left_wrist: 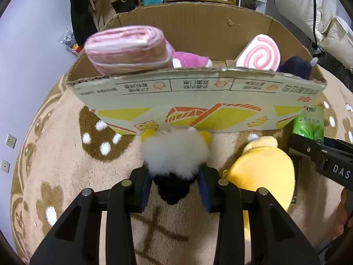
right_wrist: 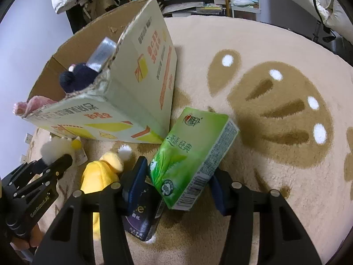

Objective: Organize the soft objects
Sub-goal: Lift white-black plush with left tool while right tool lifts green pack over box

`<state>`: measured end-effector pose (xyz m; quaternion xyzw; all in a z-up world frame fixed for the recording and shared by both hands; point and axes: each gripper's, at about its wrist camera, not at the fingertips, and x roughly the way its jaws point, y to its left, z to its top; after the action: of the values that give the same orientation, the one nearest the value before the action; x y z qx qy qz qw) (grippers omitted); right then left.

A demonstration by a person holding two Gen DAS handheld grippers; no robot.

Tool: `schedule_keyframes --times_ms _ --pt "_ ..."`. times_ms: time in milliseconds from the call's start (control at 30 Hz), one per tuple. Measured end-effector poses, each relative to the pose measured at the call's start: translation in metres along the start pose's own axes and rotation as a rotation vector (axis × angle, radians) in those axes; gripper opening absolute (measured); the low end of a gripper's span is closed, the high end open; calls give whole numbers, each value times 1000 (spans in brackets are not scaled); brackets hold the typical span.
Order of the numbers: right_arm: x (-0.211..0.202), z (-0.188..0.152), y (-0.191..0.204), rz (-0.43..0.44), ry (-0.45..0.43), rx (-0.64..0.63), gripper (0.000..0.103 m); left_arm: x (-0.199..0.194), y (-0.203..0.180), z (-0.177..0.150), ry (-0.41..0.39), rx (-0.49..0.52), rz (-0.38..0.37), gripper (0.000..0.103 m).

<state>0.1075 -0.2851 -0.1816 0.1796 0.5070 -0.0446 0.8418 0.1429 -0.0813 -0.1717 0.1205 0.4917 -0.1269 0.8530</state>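
Left gripper [left_wrist: 175, 184] fingers pinch the white-and-black fluffy toy [left_wrist: 175, 154] at the cardboard box [left_wrist: 198, 92] near wall | right gripper [right_wrist: 174, 183] clamps the tilted green tissue pack [right_wrist: 192, 156] beside the box corner | box lies ahead, above both.

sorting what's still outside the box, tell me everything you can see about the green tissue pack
The green tissue pack is a soft plastic-wrapped block, bright green with leaf artwork, white Chinese lettering and a white side panel carrying fine print and a barcode. It is tilted, lower end toward the camera, between the blue pads of the right hand-held gripper, which appears closed on it. It sits over the beige rug, beside the cardboard box corner, with a dark purple pack at its lower left.
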Motion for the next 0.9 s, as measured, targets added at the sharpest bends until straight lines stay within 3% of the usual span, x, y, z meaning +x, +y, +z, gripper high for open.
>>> schedule_keyframes --times_ms 333,433,900 --pt "-48 -8 1 54 -110 -25 55 -47 3 -17 -66 -10 25 33" --pt "-68 -12 9 73 -166 -64 55 -57 4 -8 -99 -4 31 33" --pt "-140 -13 51 28 -408 -168 55 -125 12 -11 -287 -12 90 33"
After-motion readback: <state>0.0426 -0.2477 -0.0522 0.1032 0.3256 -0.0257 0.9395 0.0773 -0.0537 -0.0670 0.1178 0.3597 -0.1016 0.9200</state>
